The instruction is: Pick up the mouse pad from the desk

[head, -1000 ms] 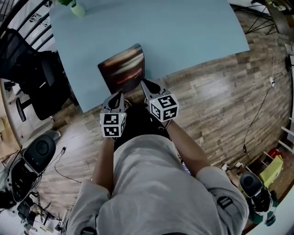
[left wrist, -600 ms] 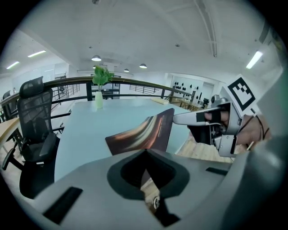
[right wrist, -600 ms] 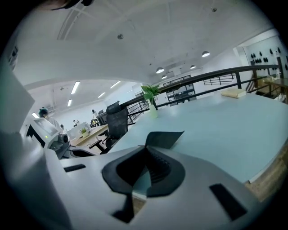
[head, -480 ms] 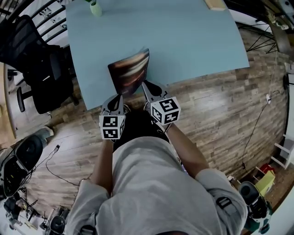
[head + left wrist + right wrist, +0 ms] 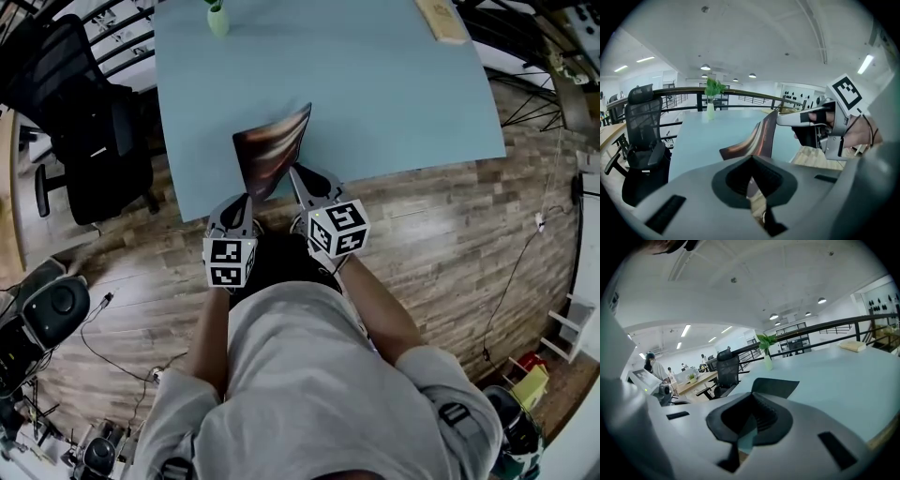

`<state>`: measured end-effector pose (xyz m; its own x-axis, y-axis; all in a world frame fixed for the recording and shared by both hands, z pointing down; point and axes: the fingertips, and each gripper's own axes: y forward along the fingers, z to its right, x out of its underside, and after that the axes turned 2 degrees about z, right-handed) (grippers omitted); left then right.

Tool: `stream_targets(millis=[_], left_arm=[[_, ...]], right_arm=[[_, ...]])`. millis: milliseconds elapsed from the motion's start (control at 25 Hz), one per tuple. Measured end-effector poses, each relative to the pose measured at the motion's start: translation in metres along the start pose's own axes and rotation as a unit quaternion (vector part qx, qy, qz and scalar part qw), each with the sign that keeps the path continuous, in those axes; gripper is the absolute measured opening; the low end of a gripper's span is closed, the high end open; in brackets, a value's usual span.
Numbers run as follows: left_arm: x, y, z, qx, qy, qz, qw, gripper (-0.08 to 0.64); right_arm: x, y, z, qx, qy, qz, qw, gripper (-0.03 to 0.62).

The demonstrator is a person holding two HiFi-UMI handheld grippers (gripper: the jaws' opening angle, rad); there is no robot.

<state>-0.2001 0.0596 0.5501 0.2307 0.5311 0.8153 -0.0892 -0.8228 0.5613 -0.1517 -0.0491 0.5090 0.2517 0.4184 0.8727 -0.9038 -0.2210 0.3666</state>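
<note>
Mouse pad [image 5: 274,150], centre frame: evidently thin, limp, light; near edge pinched by right gripper [image 5: 296,174]; left gripper [image 5: 241,199] closed, empty.

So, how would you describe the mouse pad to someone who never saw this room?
Find the big light-blue desk and its near edge. There the mouse pad, a dark sheet with orange-brown streaks, is pinched by the right gripper and bent up off the surface. The vase and wooden block stand at its far edge; only the pad is thin and dark.
</note>
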Motion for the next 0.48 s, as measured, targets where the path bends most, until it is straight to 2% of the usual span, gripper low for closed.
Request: stream_targets(millis=[480], left_arm=[[-0.012,-0.012,-0.018,-0.009,-0.011,0.025,0.9996,0.012]], right_arm=[[-0.029,0.011,-0.017,-0.009,-0.025,0.017,0.999,0.008]])
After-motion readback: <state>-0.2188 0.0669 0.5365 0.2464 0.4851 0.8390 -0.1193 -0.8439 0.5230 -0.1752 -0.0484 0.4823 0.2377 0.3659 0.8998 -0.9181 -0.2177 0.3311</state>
